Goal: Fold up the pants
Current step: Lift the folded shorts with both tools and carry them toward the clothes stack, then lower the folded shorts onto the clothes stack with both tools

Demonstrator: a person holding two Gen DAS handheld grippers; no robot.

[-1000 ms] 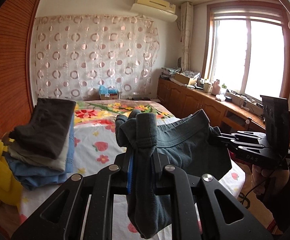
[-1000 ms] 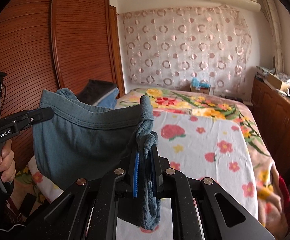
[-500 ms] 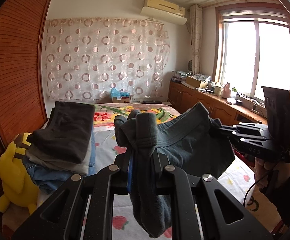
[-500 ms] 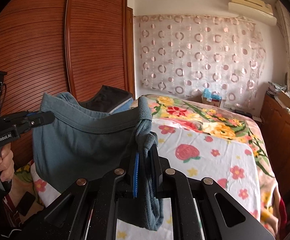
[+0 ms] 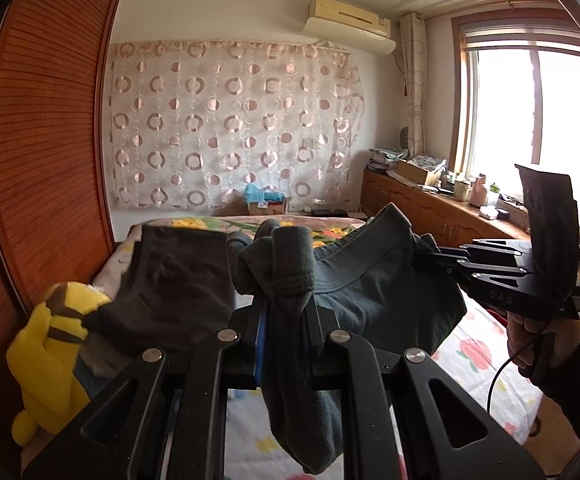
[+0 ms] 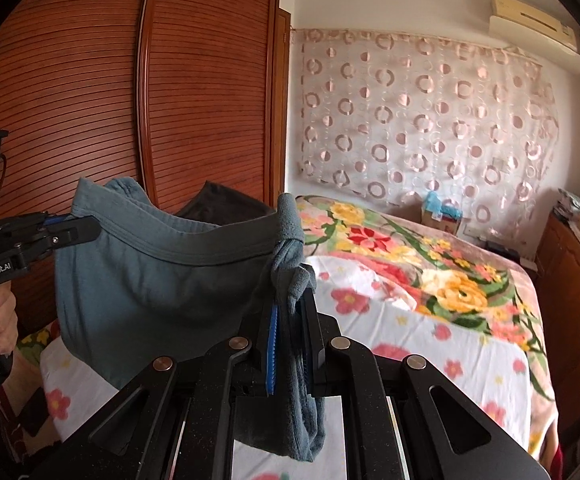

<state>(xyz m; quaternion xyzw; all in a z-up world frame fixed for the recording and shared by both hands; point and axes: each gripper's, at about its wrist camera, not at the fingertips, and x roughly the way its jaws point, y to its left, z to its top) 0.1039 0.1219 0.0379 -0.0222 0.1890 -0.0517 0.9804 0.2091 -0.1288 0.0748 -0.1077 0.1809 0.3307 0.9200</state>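
Grey-blue pants hang in the air above the bed, stretched by the waistband between both grippers. My left gripper is shut on one bunched end of the waistband; in the right wrist view the same left gripper pinches the cloth at the left, a hand on its handle. My right gripper is shut on the other end, and shows as the right gripper in the left wrist view. Fabric droops below both sets of fingers.
A stack of folded clothes topped by a dark garment lies at the bed's left side, beside a yellow plush toy. The floral bedspread spreads to the right. A slatted wooden wardrobe stands left; cabinets line the window wall.
Both grippers have travelled sideways toward the wardrobe side with the pants held between them; the folded stack and plush toy now sit closer to centre, and the pants stay stretched.
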